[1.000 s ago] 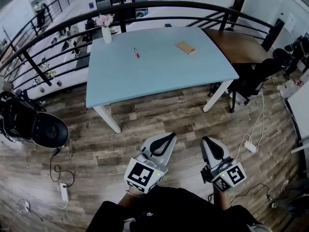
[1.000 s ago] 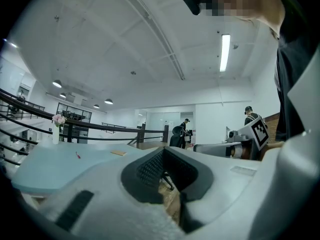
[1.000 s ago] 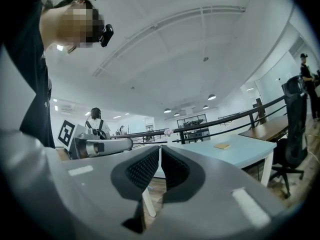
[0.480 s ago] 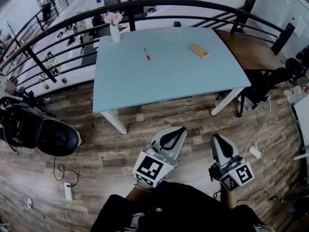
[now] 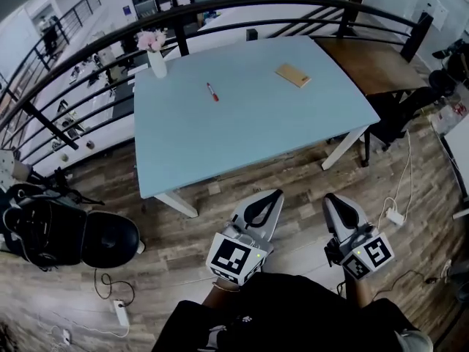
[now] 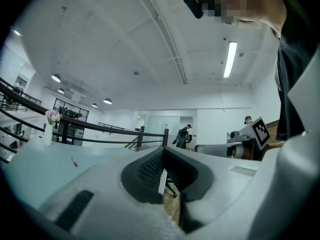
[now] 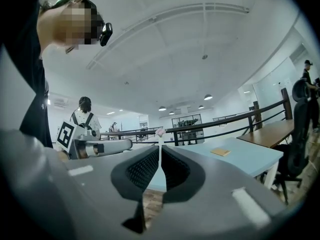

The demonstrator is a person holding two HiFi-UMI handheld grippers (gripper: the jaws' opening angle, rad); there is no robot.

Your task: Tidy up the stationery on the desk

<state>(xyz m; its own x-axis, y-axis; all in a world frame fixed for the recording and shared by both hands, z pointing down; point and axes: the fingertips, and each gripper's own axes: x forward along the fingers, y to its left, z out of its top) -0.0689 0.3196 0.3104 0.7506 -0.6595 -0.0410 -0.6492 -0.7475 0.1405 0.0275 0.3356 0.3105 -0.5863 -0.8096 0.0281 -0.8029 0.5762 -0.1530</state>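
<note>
- The red pen (image 5: 212, 92) lies flat on the light blue desk (image 5: 249, 134), left of the middle and toward the far edge. Its long axis runs nearly straight away from the person, with the far end leaning slightly left. I cannot tell which end is the tip.
- A tan notepad (image 5: 292, 75) lies flat to the right of the pen, well apart from it. Its long axis is diagonal, from far-left to near-right.
- A vase of pink flowers (image 5: 156, 56) stands upright at the desk's far left corner.
- The left gripper (image 5: 276, 194) has its jaws pressed together with nothing between them. It is held level over the wooden floor (image 5: 176, 233), short of the desk, and points toward it.
- The right gripper (image 5: 331, 197) is beside it, also closed and empty, and points the same way.
</note>
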